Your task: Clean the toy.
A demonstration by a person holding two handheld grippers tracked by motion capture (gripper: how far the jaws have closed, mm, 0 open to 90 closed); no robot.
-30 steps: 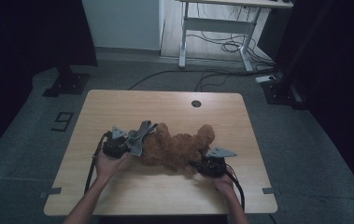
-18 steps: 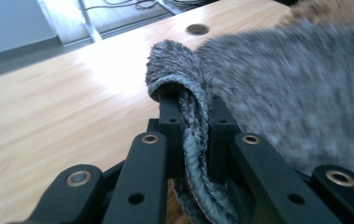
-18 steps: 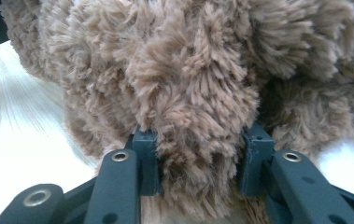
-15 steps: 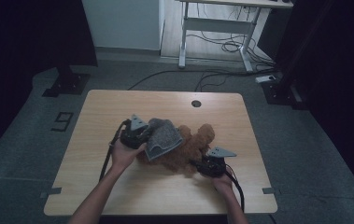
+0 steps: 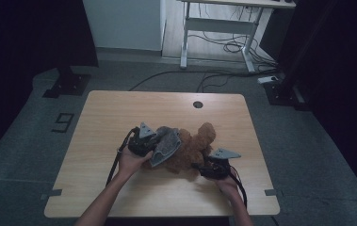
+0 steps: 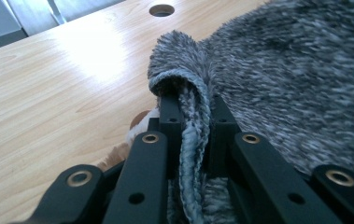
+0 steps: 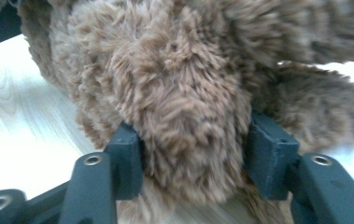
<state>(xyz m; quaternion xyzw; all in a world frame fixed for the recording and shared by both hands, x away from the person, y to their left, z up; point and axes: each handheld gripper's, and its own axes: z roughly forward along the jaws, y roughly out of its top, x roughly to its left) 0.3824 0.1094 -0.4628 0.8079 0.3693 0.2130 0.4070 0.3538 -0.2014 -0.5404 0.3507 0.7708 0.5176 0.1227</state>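
A: What does the high view show?
B: A shaggy brown teddy bear (image 5: pixel 191 149) lies on the pale wooden table (image 5: pixel 119 113), between the left gripper (image 5: pixel 159 141) and the right gripper (image 5: pixel 199 167); a grey knitted cloth (image 5: pixel 166 147) drapes over its left part.

A: And the left gripper view?
B: The left gripper (image 6: pixel 191 109) is clamped on a folded edge of the fuzzy grey cloth (image 6: pixel 277 74).

A: The right gripper view?
B: The right gripper (image 7: pixel 193 144) has just been opening; a plush limb of the bear (image 7: pixel 188 93) fills the gap and still touches the pads.

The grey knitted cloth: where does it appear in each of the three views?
High view: grey knitted cloth at table centre, draped over the brown plush toy.
Left gripper view: fills the right, its edge between the fingers.
Right gripper view: cannot tell.
Shared landmark: the plush toy.
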